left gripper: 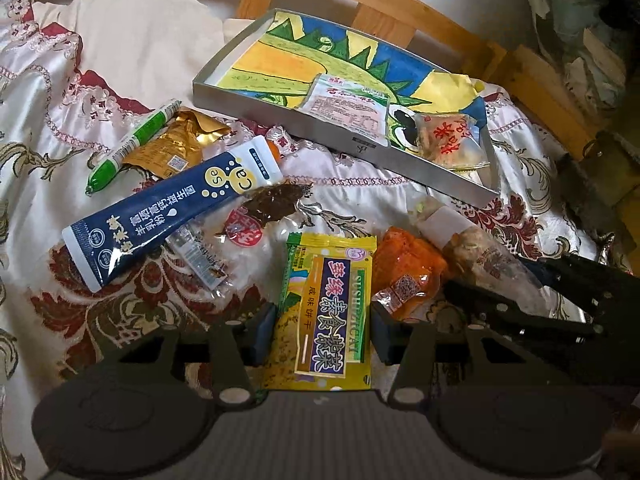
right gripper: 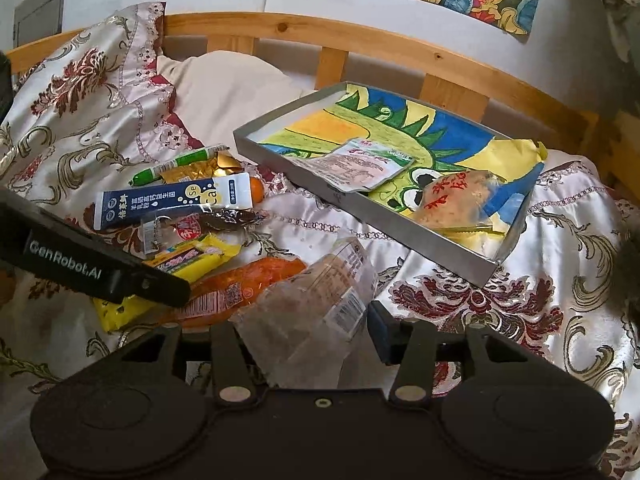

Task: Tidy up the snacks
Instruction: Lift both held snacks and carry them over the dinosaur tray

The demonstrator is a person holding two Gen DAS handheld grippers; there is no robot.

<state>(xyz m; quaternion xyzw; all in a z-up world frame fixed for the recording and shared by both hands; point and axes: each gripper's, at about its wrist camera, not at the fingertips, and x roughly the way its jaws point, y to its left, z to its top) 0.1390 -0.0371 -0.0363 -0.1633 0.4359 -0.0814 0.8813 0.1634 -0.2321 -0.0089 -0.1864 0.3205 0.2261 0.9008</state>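
Yellow biscuit packet (left gripper: 328, 312) between parted left tongs (left gripper: 323, 330); clear packet (right gripper: 308, 308) between parted right tongs (right gripper: 308, 334).

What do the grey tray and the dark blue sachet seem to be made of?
The grey tray: probably cardboard or thin board with a matte grey finish, since its walls are thin, flat and without shine; metal cannot be excluded. The dark blue sachet: likely printed plastic film, slightly glossy, with a crimped, sealed end.

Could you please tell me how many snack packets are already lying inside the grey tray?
2. A white packet lies near the middle of the tray, against its near wall; a clear packet with red lettering sits toward its right end. Nothing else shows inside.
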